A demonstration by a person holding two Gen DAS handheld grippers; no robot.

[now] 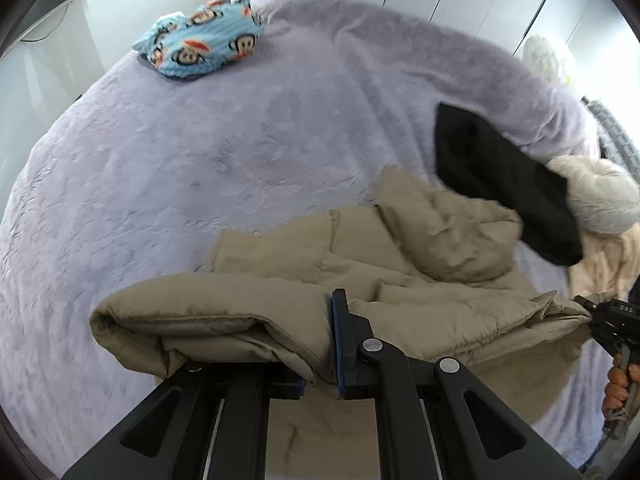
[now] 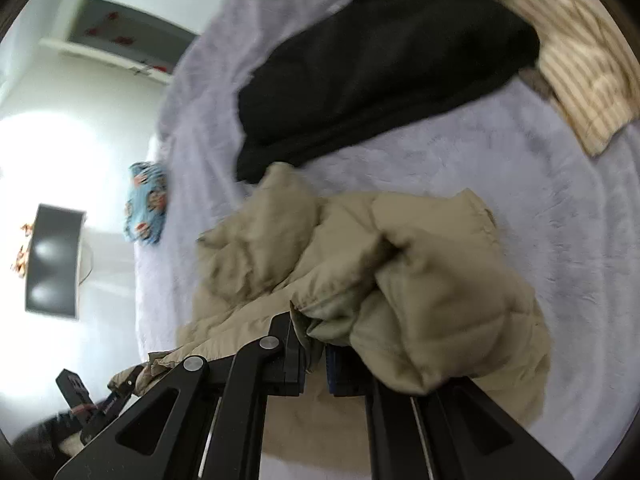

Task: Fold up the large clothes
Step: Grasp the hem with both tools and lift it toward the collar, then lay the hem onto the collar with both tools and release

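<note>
Tan puffer jacket (image 1: 360, 280) bunched at the near edge of the lavender plush bed (image 1: 200, 160), partly lifted off it. My left gripper (image 1: 316, 344) is pinching a thick folded roll of it; my right gripper (image 2: 316, 356) is pinching a wad at the other end. Risks: slick puffy fabric could slide out of either pinch, since both hold bulk rather than a seam; uneven pull would skew the fold. The far sleeve lies just beside the black garment (image 1: 500, 184) and could drag it. Cream fluffy item (image 1: 600, 200) is near the right edge, and a blue monkey-print bundle (image 1: 200, 40) sits well apart at the far corner.
</note>
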